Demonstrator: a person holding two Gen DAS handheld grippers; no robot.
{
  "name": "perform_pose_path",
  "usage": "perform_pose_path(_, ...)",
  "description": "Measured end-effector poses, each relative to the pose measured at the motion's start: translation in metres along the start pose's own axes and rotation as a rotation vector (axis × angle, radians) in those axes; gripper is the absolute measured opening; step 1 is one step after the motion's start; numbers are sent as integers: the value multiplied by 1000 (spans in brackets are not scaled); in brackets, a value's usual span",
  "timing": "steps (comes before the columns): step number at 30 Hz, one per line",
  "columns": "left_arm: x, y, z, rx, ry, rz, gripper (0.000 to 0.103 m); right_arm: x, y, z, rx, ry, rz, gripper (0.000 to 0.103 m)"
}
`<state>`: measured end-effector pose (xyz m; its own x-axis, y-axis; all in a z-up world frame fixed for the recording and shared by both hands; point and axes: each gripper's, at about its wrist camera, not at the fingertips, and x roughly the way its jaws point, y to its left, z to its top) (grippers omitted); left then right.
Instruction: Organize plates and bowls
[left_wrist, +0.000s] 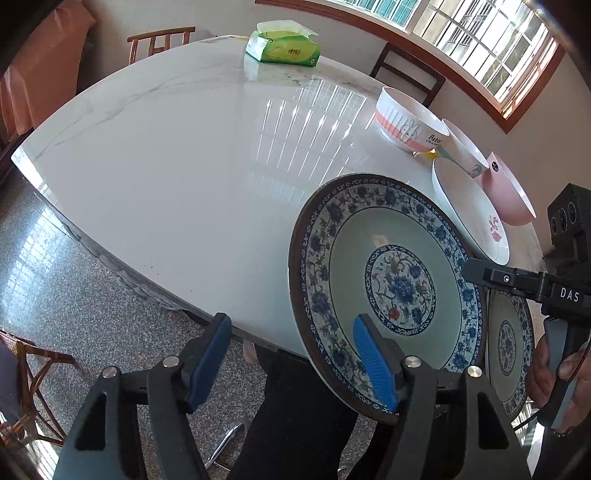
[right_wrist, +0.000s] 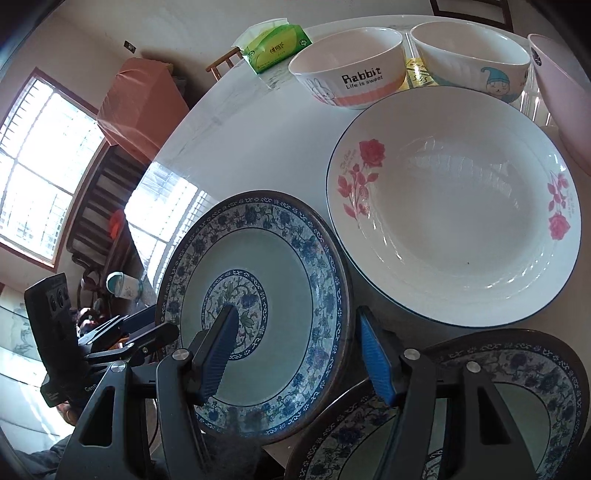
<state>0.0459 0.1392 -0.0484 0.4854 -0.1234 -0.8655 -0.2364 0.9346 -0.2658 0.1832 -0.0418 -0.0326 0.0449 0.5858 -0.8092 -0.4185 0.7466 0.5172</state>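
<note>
I hold both grippers over the table (left_wrist: 166, 155) edge. Left gripper (left_wrist: 295, 363): jaws apart, the blue plate (left_wrist: 391, 266) rim between the pads, no clamp visible. Right gripper (right_wrist: 295, 354): jaws straddle the same plate's far rim; whether the pads bite I cannot tell. A second blue plate (right_wrist: 517, 373) lies under the right jaw. Beyond them sit the rose plate (right_wrist: 454, 214), rabbit bowl (right_wrist: 347, 70), elf bowl (right_wrist: 469, 62) and pink bowl (right_wrist: 565, 103), all unstacked. I judge the task barely begun.
</note>
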Motion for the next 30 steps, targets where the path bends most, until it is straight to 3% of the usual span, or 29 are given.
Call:
perform_pose_path(2,-2,0,0,5,-10,7,63,1,1,0,-3,2,0,63)
perform_pose_path(3,-1,-1,0,13,-9,-3,47,2,2,2,-6,3,-5,63)
perform_pose_path(6,1,-5,0,26,10,-61,24,4,5,3,-21,-1,-32,58)
perform_pose_path(10,2,-6,2,7,-3,-57,23,4,6,4,-28,-9,-73,47)
perform_pose_path(15,3,5,7,-46,-6,-91,20,5,7,6,-24,-23,-96,40)
perform_pose_path(30,-8,41,40,-122,-90,-26,20,26,42,32,-57,-38,-105,39)
